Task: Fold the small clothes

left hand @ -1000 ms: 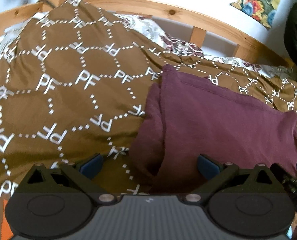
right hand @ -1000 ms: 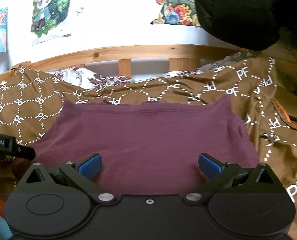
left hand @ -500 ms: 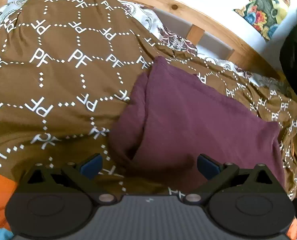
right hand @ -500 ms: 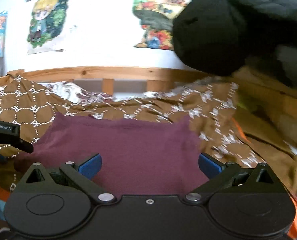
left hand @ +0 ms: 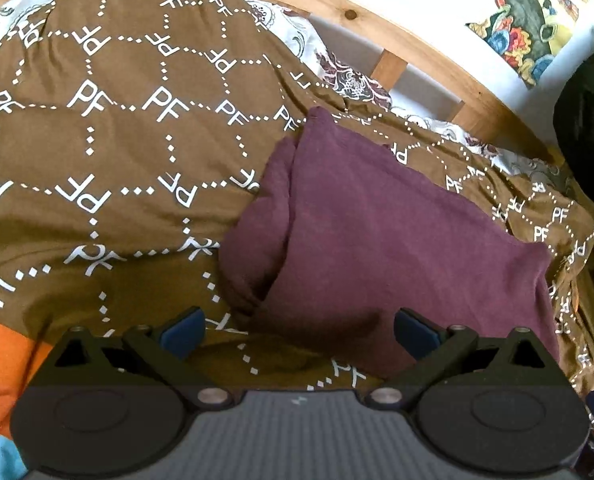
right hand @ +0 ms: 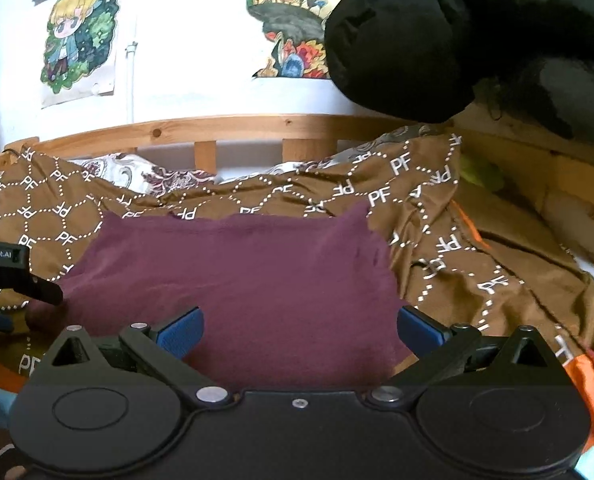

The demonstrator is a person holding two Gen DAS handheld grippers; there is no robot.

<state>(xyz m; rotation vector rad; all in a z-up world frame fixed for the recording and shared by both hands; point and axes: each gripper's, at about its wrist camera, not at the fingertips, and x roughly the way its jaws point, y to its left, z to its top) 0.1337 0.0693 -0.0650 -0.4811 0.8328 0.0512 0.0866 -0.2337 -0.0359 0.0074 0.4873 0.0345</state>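
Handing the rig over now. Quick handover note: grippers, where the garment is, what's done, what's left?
Left gripper: open, empty, at the near left corner of the maroon garment.
Right gripper: open, empty, over the garment's near edge.
Garment: lies on the brown patterned blanket, beside the wooden bed rail. It looks folded at least once; along its left side one layer lies over another and bunches up.
Done: garment laid out flat, partly folded, released.
Left: probably smooth the bunched left side, then fold again to a smaller shape. No other small clothes to fold are clear in view.
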